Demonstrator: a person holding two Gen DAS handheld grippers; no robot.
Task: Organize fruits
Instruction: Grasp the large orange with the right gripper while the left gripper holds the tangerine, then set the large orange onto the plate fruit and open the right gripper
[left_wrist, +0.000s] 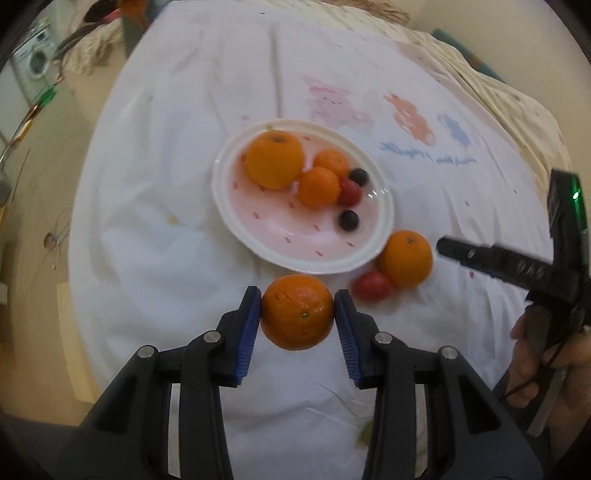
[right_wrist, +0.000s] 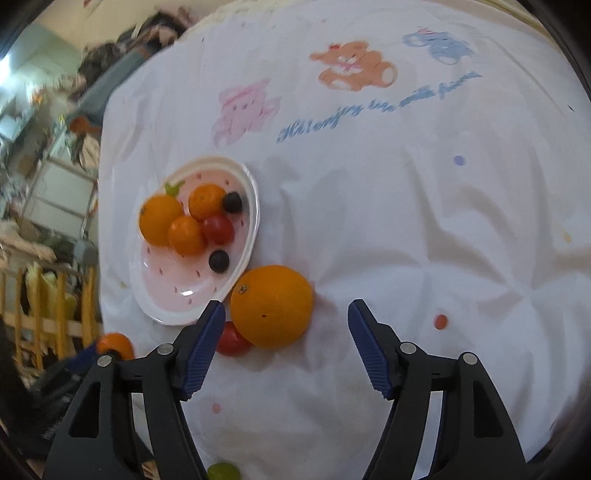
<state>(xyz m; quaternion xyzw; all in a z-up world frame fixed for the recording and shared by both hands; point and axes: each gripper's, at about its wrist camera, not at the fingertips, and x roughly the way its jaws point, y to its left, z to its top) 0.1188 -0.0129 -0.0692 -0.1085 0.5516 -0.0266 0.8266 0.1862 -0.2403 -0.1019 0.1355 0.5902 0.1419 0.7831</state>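
The left gripper (left_wrist: 298, 314) is clenched on a mandarin (left_wrist: 297, 312), its blue pads (left_wrist: 248, 325) pressing the fruit's two sides, and the fruit appears to hang clear of the white cloth (left_wrist: 155, 240), just short of the near rim of the plate (left_wrist: 236, 221). The pads meet the round skin only at narrow patches, so a tilt or jolt on the way over the rim could let the mandarin roll out and drop onto the cloth or onto the fruit already on the plate. The right gripper (right_wrist: 286, 332) stands released, jaws wide, low over a larger orange (right_wrist: 271, 306) that lies on the cloth touching the plate's edge, with a red tomato (right_wrist: 232, 341) tucked against it beside the left finger. That finger may well nudge the tomato away or pinch it along with the orange, and a push on the orange could shove the plate. Both tools work close together at the same side of the plate, so they could collide. Farther off, the plate holds a big orange (left_wrist: 275, 160), two small mandarins (left_wrist: 319, 186), a cherry tomato (left_wrist: 350, 192) and two dark grapes (left_wrist: 349, 220); a hard landing there could knock the grapes out. A green grape (right_wrist: 222, 472) lies nearest of all and is easy to miss.
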